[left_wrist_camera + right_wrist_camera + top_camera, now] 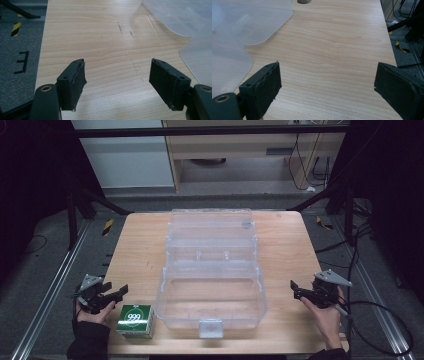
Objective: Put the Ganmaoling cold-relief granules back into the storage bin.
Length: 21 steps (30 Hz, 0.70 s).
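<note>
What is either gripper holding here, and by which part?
Nothing. The left gripper and right gripper both show bare table between their jaws. The green box and clear case are untouched.

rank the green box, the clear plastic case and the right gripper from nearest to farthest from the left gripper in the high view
1. green box: just right of the left gripper, at the table's front edge.
2. clear plastic case: open, mid-table.
3. right gripper: across the case, at the table's right side.
</note>
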### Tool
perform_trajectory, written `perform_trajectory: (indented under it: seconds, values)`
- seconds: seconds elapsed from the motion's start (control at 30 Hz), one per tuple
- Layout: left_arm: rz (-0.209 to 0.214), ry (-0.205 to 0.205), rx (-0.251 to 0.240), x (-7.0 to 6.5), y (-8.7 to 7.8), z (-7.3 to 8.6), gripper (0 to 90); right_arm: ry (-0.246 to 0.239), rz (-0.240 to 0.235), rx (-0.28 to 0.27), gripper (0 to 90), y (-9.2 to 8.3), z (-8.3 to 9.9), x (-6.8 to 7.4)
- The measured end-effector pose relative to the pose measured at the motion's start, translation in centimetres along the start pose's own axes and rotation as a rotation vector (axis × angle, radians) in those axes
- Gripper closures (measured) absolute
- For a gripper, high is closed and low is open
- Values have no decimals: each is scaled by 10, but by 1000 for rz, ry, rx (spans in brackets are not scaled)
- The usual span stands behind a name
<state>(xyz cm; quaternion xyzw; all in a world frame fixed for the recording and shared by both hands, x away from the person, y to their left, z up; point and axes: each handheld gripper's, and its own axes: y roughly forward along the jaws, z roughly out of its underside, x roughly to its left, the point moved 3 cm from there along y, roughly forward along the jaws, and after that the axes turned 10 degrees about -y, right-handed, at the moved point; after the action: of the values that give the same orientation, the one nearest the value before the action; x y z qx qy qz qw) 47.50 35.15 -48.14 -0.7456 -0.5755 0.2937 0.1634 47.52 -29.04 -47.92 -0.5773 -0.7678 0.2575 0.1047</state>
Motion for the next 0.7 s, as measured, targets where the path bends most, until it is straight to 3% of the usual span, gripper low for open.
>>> perform_trajectory:
  seconds: [0.27, 0.4, 0.43, 0.47, 0.7]
  values:
    - [59, 51, -6, -10, -8, -12, 275, -22, -10, 6, 63, -1, 0, 2]
    - [115, 107, 21, -20, -13, -20, 270, -22, -2, 7, 61, -4, 0, 2]
    - [115, 107, 21, -20, -13, -20, 265, -22, -2, 7, 61, -4, 0, 2]
    - [125, 143, 29, -23, -16, -22, 263, -26, 0, 4, 61, -6, 0, 2]
    - [169, 221, 80, -29, -23, -25, 249, -33, 1, 5, 55, -6, 0, 3]
